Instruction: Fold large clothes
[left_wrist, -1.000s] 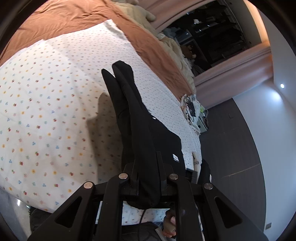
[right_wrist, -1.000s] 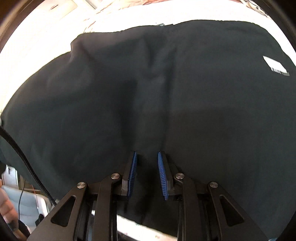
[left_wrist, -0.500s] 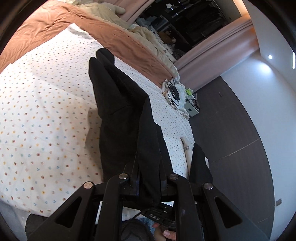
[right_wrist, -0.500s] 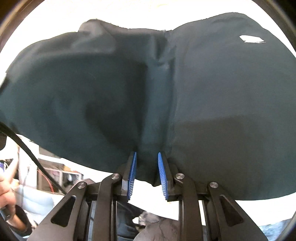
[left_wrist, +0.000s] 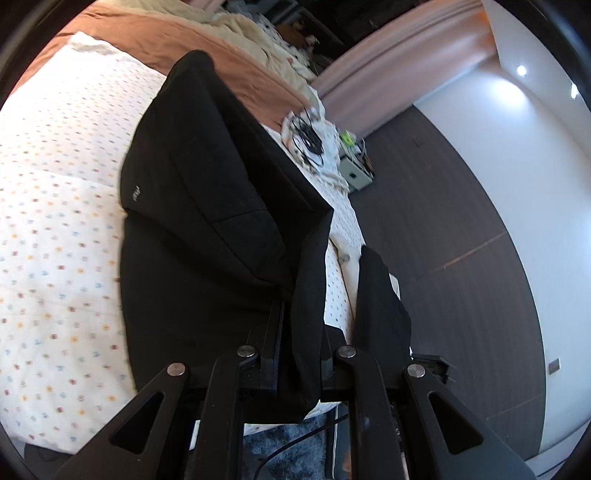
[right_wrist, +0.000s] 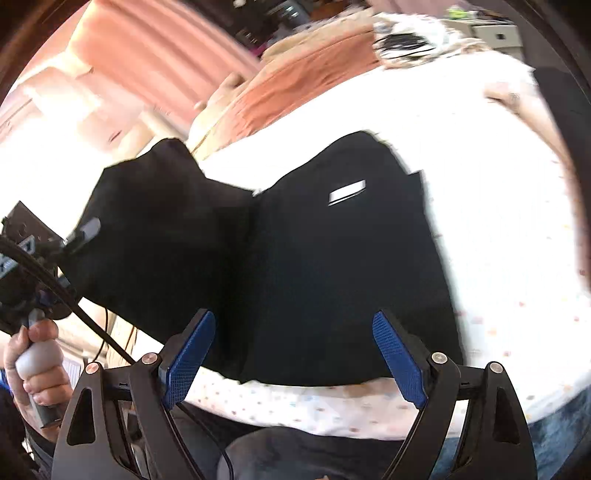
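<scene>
A large black garment (left_wrist: 207, 229) lies doubled over on the bed's white dotted sheet (left_wrist: 55, 221). My left gripper (left_wrist: 301, 332) is shut on one edge of it, the cloth bunched between the fingers. In the right wrist view the same garment (right_wrist: 314, 277) shows a white label (right_wrist: 347, 192). My right gripper (right_wrist: 295, 354) hovers over its near edge with the jaws opening. The blue pads (right_wrist: 190, 354) stand wide apart and do not press on the cloth. A hand (right_wrist: 33, 365) holds the left gripper's handle at the left edge of that view.
A brown blanket (left_wrist: 207, 40) and cream bedding (left_wrist: 258, 33) lie at the far end of the bed. A tangle of black cables (left_wrist: 310, 136) sits near the bed's corner. Dark floor (left_wrist: 443, 221) and a white wall (left_wrist: 535, 203) are to the right. Pink curtains (right_wrist: 147, 48) hang behind.
The right gripper's jaws have spread wide and let go of the black cloth, which now rests on the sheet. The left gripper carried its edge across, so the garment lies folded wider.
</scene>
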